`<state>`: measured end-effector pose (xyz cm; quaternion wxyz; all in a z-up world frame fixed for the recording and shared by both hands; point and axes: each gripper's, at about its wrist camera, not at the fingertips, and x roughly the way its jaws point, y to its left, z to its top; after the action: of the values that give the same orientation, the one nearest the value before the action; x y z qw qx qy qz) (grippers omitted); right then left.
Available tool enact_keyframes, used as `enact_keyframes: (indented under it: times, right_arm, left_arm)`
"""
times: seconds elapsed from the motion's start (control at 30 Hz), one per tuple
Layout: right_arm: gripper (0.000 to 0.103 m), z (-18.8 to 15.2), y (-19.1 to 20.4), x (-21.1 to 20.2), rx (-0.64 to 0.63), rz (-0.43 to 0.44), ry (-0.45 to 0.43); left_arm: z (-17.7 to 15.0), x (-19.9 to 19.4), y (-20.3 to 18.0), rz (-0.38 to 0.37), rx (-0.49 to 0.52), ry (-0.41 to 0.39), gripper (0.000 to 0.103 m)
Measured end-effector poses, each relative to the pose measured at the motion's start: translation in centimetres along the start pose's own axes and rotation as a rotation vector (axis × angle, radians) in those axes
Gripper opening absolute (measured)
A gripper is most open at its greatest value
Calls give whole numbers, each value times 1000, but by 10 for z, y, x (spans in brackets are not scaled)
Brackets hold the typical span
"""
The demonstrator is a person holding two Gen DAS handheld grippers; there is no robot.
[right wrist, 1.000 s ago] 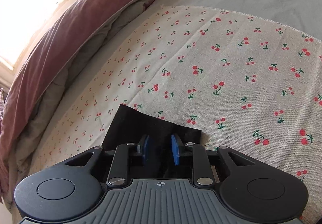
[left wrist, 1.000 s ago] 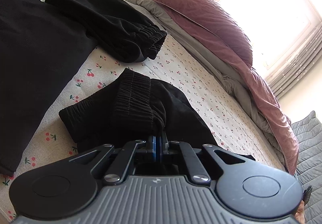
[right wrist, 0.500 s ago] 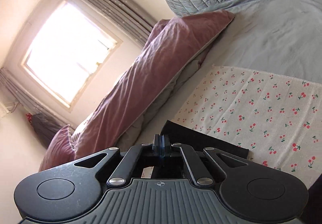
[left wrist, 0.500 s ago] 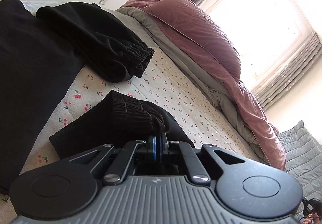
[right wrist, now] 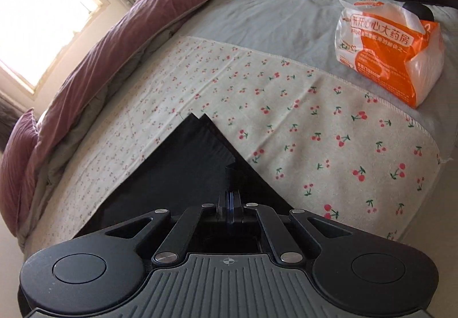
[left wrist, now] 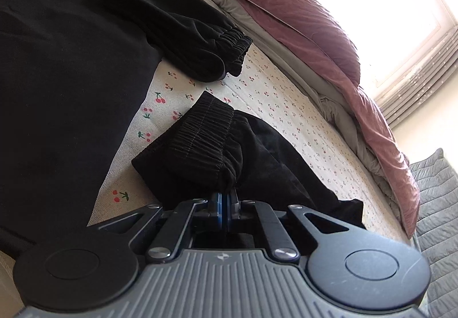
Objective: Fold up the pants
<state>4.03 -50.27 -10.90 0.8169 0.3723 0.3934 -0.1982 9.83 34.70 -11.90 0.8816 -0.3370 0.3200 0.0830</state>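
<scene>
Bed surface: a grey sheet [right wrist: 286, 9] carried a cherry-print cloth [right wrist: 329, 146], with a mauve quilt [left wrist: 329, 40] bunched along the window side.
Other garments: a large black garment [left wrist: 57, 75] and a second black piece with a gathered cuff [left wrist: 200, 40] lay on the cloth, apart from the pants.
Pants: the black pants [left wrist: 257, 152] lay on the cherry-print cloth; the elastic waistband [left wrist: 206, 135] was raised and bunched, and a flat corner [right wrist: 197, 152] pointed toward the quilt.
Bag: an orange-and-white plastic bag [right wrist: 392, 52] stood on the grey sheet.
Left gripper [left wrist: 224, 203]: jaws pressed together, pinching the pants fabric just below the waistband.
Right gripper [right wrist: 230, 200]: jaws closed on a raised fold of the pants.
</scene>
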Motion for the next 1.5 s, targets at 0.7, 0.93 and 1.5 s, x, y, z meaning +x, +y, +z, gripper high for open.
enact_keyframes:
  times: [0.7,0.93,1.5]
  right_arm:
    - [7,-17,-23,13,-1,-21,45]
    - [23,-18,65,-28,-265,-158,-174]
    - [35,-256,266,49,-1174,207,307]
  left_arm:
    - [-13,-22,9,-6,44,-34,38]
    - [2,-30,-3,32,42,-77,40]
    - [-16,-13,-15,209,218,-12,50]
